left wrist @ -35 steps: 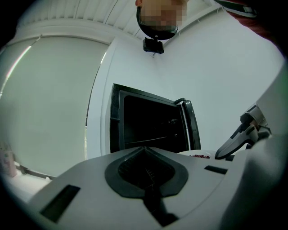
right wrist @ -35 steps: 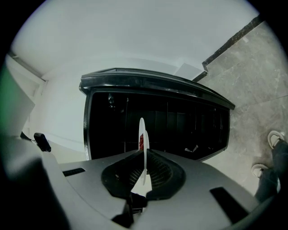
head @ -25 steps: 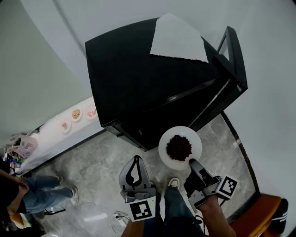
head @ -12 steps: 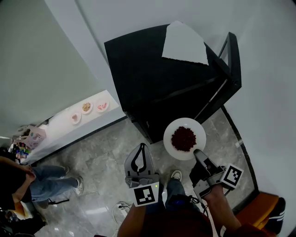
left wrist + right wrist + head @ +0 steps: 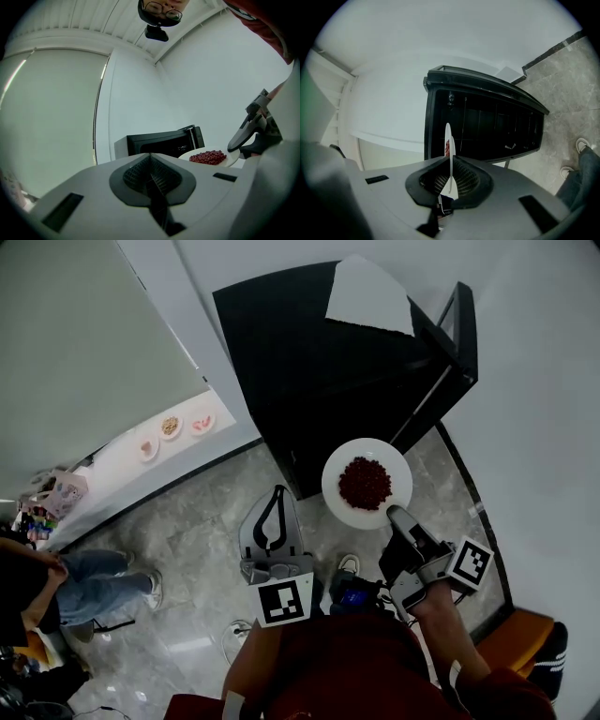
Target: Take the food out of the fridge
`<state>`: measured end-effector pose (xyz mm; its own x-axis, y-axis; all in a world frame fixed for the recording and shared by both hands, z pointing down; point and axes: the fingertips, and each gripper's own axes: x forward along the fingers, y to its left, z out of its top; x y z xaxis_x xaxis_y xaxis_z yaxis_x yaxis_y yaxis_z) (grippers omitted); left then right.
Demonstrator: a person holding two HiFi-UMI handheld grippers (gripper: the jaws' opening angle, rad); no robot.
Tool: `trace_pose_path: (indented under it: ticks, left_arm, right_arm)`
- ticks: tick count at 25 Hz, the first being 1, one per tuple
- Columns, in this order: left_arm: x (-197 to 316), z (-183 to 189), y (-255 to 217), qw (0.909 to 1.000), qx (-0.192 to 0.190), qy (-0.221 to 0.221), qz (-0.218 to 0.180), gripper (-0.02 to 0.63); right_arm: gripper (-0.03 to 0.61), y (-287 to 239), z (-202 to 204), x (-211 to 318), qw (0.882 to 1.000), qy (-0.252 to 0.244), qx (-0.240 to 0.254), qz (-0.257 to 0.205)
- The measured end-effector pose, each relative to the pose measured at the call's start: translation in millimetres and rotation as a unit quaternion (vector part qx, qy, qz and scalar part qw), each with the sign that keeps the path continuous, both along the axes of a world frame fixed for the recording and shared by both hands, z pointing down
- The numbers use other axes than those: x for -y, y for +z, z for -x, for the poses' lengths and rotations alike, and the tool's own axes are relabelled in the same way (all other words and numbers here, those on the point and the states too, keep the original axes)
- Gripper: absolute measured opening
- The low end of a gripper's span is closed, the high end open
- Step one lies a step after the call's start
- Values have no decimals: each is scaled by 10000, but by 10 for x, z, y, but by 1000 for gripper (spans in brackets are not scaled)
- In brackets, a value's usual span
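White plate [image 5: 336, 499], heaped with dark red food [image 5: 365, 482], sits just in front of the black fridge [image 5: 309, 362] in my head view, with the right gripper [image 5: 395, 515] at its rim. In the left gripper view, my left gripper [image 5: 276, 493] has its jaws together, empty. In the right gripper view, the jaws clamp the plate's edge before the fridge.

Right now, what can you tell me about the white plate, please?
The plate is round, white and smooth, seemingly ceramic. It hangs level in the air before the black fridge, above the floor. A heap of small dark red pieces lies in its middle. The right gripper clamps its near rim; nothing else touches it.
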<state>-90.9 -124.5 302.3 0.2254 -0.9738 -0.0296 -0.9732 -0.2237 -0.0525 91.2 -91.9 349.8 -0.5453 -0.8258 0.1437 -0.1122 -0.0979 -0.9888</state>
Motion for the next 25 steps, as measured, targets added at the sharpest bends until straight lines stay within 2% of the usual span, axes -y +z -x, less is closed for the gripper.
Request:
trace_pose_path:
  ticks: [8,9,11,12,13,16,17,25]
  left_arm:
    - [-88,-114,-133,9996,-175,165,-139,14]
    - [-103,-138,-148,9996,4,247,-164,14]
    - [-113,-199,-178,9944,865,552,-263,14]
    - [-107,-213,-189,9924,1025,617,-285,14]
    - [-95,-205,-199,9939,892,587,-281,14]
    - [-48,-125,-216,9993,8,317,-201,14]
    - [-32,-109,-214,9994,-135,268,-187,14]
    - [0,-114,-206,9993,-93,288,-201,14]
  right_arm:
    - [32,-261,6,-121,9997,14,106,-236]
    - [32,-301,6,-145,9996,21,133,-253]
    - [32,-380,8,-188,9995,23,194,-258]
    - [32,-416,6,-204,9994,25,212,-254]
    - [32,-448,5,-214,9995,31,214,-250]
    - [32,-504,4,-232,9996,58,187,-211]
    - [32,-505,-1,-234,9996,67,178,-192]
    - [32,-498,-6,-233,9997,47,121,-191]
